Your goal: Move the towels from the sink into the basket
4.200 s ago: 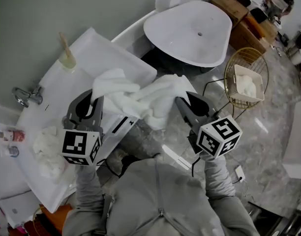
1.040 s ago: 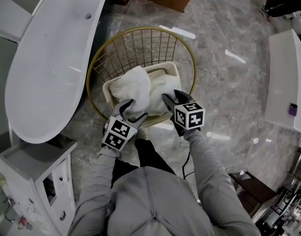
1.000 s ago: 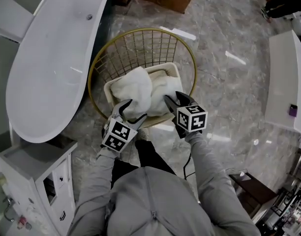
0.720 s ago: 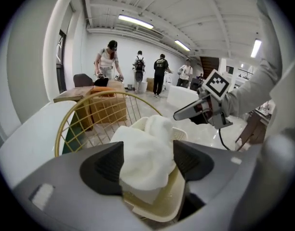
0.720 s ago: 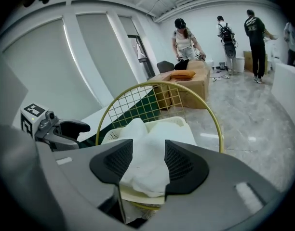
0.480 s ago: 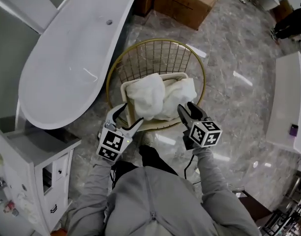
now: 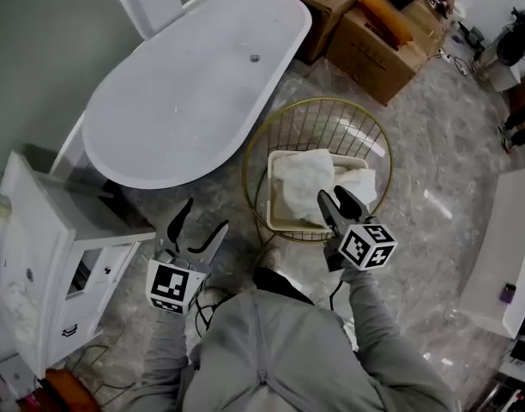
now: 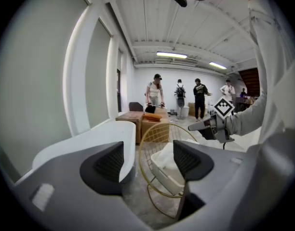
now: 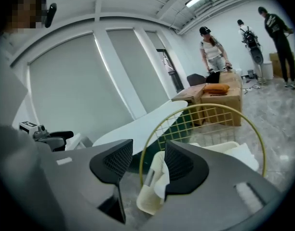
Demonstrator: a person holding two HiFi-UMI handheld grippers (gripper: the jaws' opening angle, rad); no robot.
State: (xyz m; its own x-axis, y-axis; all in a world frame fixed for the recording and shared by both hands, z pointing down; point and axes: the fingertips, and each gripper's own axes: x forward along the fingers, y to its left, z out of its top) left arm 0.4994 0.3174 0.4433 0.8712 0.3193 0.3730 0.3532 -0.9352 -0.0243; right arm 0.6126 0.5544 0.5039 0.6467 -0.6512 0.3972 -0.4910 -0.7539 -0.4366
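Now | vanity point(image 7: 39, 230) far left, sink hardly visible | left gripper point(image 7: 205, 215) jaws wide, empty, above floor | towels point(image 7: 307, 178) piled in basket point(image 7: 271, 136) | right gripper point(image 7: 333, 192) jaws part-open, empty, over near rim | advice: clear wire rim, then turn sinkward.

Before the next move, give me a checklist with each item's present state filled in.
1. Towels in the basket: ok, they lie inside it.
2. Left gripper empty: ok, jaws apart, nothing between them.
3. Right gripper empty: ok, jaws apart, nothing between them.
4. Left gripper clear of the basket: ok, it is over the floor beside it.
5. Sink emptied: cannot tell, its basin is out of frame.
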